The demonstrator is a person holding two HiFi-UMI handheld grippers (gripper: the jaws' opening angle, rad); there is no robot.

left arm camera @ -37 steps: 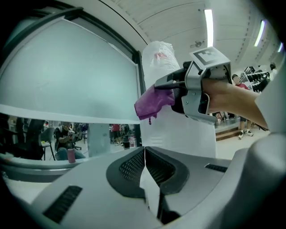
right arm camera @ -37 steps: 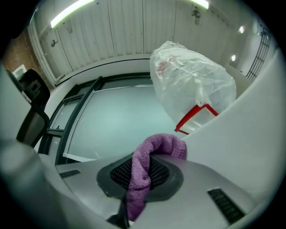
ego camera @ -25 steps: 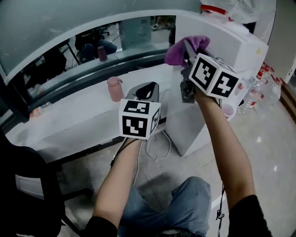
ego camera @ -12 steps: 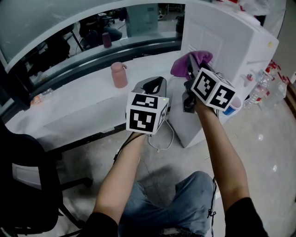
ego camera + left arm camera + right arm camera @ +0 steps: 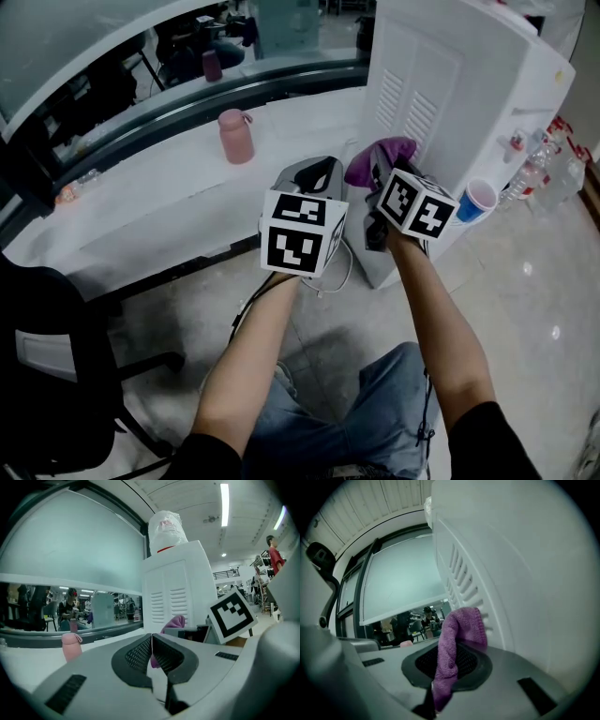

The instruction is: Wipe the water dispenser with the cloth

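Nearby: pink bottle (image 5: 235, 139) & blue cup (image 5: 476, 200) nr dispenser (image 5: 487, 103).

One water dispenser (image 5: 469, 94), one cloth (image 5: 390, 148), two grippers (image 5: 314, 176) (image 5: 374, 171), one pink bottle (image 5: 235, 136)

The purple cloth (image 5: 457, 644) looks nubby, soft knit. The water dispenser (image 5: 469, 84) is smooth white plastic with a faint sheen. The floor (image 5: 534, 309) is glossy, mirroring lights.
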